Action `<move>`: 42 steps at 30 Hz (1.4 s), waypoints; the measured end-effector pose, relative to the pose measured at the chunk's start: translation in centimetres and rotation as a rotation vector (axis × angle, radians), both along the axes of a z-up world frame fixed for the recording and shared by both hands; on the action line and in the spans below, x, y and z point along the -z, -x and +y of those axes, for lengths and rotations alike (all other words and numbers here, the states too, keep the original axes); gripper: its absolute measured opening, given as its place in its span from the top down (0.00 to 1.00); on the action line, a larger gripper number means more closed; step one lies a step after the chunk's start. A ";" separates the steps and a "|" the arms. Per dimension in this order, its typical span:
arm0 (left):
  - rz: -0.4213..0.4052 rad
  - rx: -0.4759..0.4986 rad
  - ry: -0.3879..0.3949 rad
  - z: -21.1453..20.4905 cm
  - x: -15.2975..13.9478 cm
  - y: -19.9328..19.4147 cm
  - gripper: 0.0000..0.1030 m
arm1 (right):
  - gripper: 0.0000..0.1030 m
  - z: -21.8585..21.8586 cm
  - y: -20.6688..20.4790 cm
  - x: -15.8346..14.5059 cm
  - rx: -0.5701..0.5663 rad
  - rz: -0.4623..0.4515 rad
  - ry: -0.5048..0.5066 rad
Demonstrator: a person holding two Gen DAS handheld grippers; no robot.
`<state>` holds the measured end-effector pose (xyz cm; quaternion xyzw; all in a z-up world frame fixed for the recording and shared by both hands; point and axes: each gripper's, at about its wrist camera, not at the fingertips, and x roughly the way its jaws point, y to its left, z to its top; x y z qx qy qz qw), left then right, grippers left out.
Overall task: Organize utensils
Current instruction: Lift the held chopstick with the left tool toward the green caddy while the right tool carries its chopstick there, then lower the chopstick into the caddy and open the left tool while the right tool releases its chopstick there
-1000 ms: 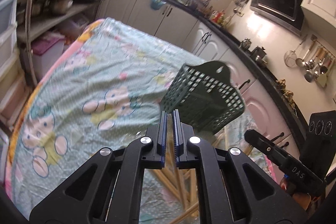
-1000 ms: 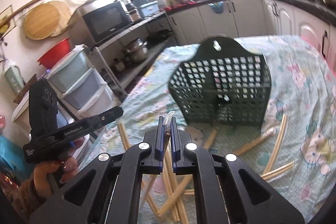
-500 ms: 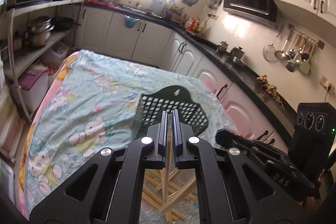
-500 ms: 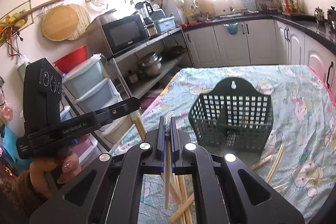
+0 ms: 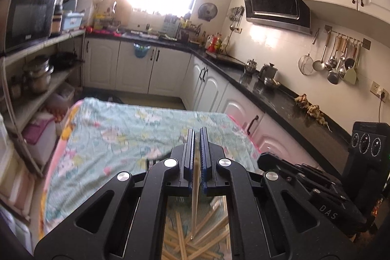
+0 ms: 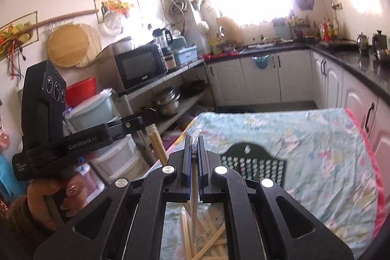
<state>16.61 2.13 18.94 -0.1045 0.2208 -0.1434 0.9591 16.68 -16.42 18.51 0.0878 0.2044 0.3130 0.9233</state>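
We have a chopstick clamped in the left gripper, hanging down between its fingers, and another chopstick pinched the same way in the right gripper, a bit of clear wrapper showing at its top. Below both, the loose pile lies scattered on the tablecloth. Just beyond the right gripper sits the green basket, upright on the cloth. We judge this the carry step: each stick is lifted clear. Next we need to bring them over the basket's open top, ends down, and only then let go.
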 end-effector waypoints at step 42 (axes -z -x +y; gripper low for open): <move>0.024 -0.118 -0.023 4.9 3.9 -9.4 0.98 | 0.95 -1.8 -12.0 4.4 0.283 -0.013 0.155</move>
